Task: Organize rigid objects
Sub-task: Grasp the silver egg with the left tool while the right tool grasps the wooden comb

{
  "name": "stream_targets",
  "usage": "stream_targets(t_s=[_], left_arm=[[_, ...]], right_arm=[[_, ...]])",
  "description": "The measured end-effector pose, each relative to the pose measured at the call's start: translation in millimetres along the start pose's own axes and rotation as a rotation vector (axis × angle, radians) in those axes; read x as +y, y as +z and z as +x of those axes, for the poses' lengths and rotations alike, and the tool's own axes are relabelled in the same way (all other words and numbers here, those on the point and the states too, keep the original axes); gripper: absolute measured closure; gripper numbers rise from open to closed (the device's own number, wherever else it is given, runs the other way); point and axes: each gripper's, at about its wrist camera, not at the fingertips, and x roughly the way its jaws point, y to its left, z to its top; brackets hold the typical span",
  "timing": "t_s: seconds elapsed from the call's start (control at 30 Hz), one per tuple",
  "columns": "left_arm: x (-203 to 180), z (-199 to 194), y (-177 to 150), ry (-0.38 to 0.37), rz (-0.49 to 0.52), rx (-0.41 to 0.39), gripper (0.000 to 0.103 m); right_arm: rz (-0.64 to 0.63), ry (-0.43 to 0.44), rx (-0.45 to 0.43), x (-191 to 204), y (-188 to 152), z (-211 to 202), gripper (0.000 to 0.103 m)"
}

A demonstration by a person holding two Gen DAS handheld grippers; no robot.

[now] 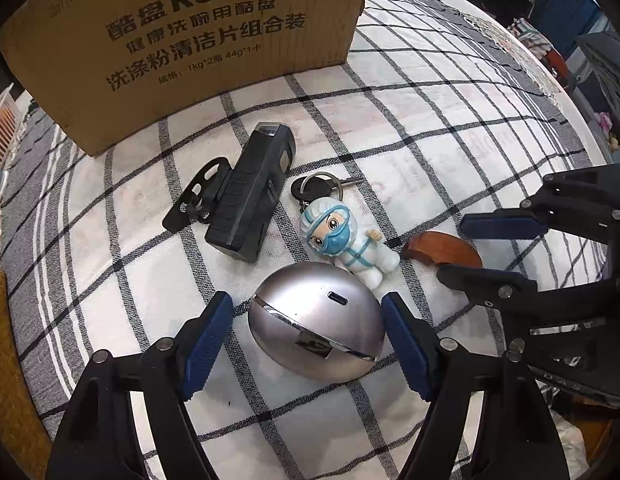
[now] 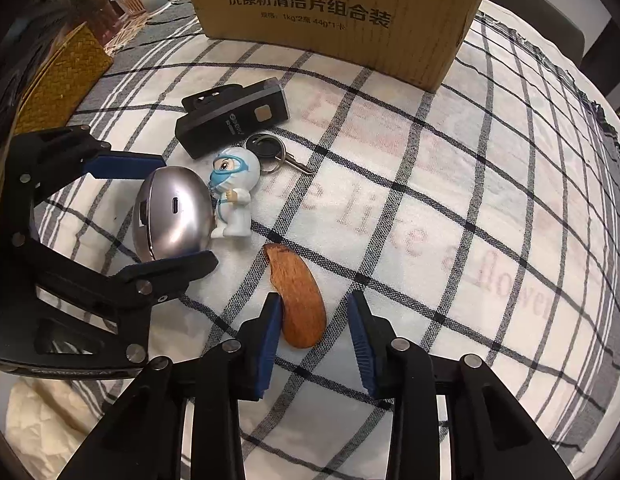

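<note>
Your left gripper (image 1: 308, 344) points down at a silver egg-shaped case (image 1: 316, 322) that sits low and centre in the left wrist view, on the checked cloth (image 1: 430, 128) covering the worktop. Its jaws stand open, one blue pad on each side of the case, close to it but with a thin gap showing on both sides, so nothing is held yet. The case's long axis runs from upper left to lower right in that view, roughly across the gap between the pads. Your right gripper (image 2: 314, 336) points down at a flat brown wooden piece (image 2: 300, 300), low and centre in the right wrist view. Its long axis runs up the frame, tilted a little to the left, along the line of the jaws. Those jaws are partly open; the left pad is at the wood's edge, while cloth shows between the right pad and the wood, so it is not yet clamped. Each hand is nearest its own thing. A small white figurine (image 1: 350, 240) lies between the two, touching the case. The cardboard box (image 1: 190, 40) stands beyond, at the top of both views.
</note>
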Motion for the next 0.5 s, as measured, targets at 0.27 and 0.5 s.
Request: stream_targets(t_s=[0.27,0.5], left_arm=[[3,-3,-3,-0.001,-0.039,-0.026,0.04],[9,-14,-15,0.018,-0.093,-0.061,0.04]], right_arm=[[-0.006,0.022,-0.004,4,0,0,0.079],[-0.015,0.024,-0.031,10,1,-1,0.079]])
